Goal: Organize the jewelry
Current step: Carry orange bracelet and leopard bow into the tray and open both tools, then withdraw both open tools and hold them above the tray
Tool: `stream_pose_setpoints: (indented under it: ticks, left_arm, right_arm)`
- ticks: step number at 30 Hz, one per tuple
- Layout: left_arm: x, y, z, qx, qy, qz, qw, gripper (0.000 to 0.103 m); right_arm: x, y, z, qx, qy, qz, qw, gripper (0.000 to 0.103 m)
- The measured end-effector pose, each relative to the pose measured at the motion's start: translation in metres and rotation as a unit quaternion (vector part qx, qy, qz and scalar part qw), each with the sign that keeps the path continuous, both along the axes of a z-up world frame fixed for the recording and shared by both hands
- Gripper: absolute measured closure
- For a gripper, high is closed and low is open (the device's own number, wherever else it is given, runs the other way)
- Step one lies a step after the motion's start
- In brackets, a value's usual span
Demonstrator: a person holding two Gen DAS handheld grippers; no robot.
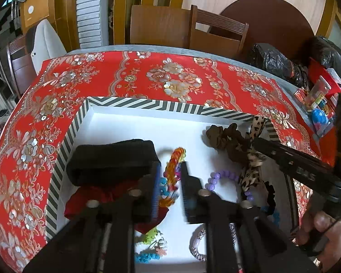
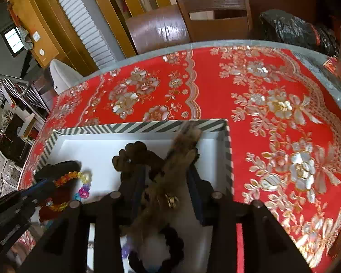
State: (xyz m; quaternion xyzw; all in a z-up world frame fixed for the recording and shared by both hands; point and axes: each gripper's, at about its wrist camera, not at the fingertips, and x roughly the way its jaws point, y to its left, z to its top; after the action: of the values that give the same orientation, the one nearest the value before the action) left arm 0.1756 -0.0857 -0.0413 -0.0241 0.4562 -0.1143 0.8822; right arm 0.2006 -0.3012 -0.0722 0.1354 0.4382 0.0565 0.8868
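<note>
A white box with a black-and-white striped rim (image 1: 147, 105) (image 2: 134, 126) sits on the red flowered tablecloth and holds hair ties and bracelets. My left gripper (image 1: 170, 178) is over the box with its jaws around a colourful orange beaded bracelet (image 1: 174, 159), which also shows in the right wrist view (image 2: 67, 177). My right gripper (image 2: 168, 177) is over the box's right side with a leopard-print hair tie (image 2: 181, 150) (image 1: 254, 159) between its jaws. A brown scrunchie (image 1: 225, 136) (image 2: 134, 154) lies beside it.
In the box are a black band (image 1: 111, 159), a red cloth (image 1: 88, 201), a purple bead bracelet (image 1: 225, 177), a white patterned bracelet (image 1: 199, 243), and green and blue ties (image 1: 150, 245). Chairs (image 1: 218, 34) stand behind the table. Black bags (image 1: 275, 60) and toy packs (image 1: 318, 104) sit at the right.
</note>
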Motion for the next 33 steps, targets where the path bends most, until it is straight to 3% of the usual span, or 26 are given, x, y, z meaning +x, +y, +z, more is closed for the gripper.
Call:
stream_pose_setpoints:
  ticks: [2, 11, 16, 33]
  left_arm:
    - [-0.004, 0.0, 0.001, 0.001, -0.003, 0.002, 1.0, 0.061]
    - [-0.038, -0.003, 0.004, 0.03, -0.006, 0.014, 0.9994, 0.061]
    - [-0.063, 0.003, 0.009, 0.022, -0.017, 0.019, 0.9994, 0.061]
    - [-0.135, 0.033, 0.041, 0.037, -0.092, 0.059, 0.9933, 0.061]
  right_arm:
    - [-0.01, -0.002, 0.006, -0.004, -0.007, 0.006, 1.0, 0.055]
    - [-0.068, 0.001, 0.029, -0.054, -0.04, 0.011, 0.998, 0.051]
    - [-0.096, 0.011, 0.036, -0.072, -0.052, 0.008, 0.996, 0.045]
    - [-0.151, 0.057, 0.051, -0.084, -0.076, 0.028, 0.993, 0.04]
